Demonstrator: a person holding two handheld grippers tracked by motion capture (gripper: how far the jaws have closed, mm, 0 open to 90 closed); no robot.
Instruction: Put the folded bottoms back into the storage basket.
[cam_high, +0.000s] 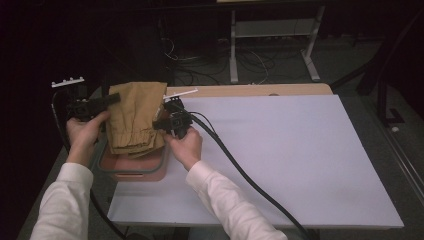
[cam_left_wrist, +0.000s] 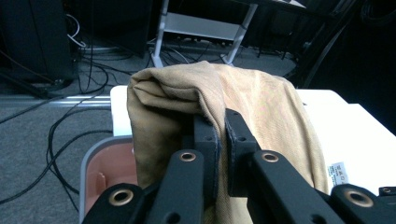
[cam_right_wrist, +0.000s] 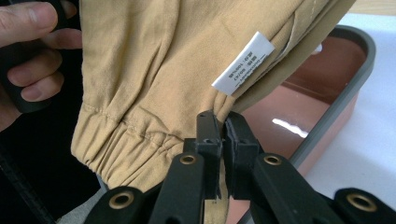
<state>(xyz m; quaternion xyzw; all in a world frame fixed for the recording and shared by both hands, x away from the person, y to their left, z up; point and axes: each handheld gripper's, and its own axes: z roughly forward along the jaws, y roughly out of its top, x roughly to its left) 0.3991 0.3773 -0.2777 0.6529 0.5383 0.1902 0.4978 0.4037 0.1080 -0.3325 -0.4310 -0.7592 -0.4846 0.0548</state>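
Note:
A folded tan garment (cam_high: 134, 116) with an elastic cuff hangs over a pink bin with a grey rim (cam_high: 131, 172) at the table's left edge. My left gripper (cam_high: 102, 101) is shut on the garment's left side; in the left gripper view its jaws pinch a fold of the tan cloth (cam_left_wrist: 261, 107). My right gripper (cam_high: 162, 119) is shut on the garment's right edge. In the right gripper view its jaws clamp the cloth (cam_right_wrist: 154, 74) just below a white care label (cam_right_wrist: 243, 70), above the bin (cam_right_wrist: 327, 93).
A large white sheet (cam_high: 280, 150) covers the wooden table (cam_high: 260, 90) to the right of the bin. Cables trail from both grippers toward the near edge. Beyond the table, a white desk frame (cam_high: 272, 30) and floor cables (cam_high: 200, 60) stand in the dark.

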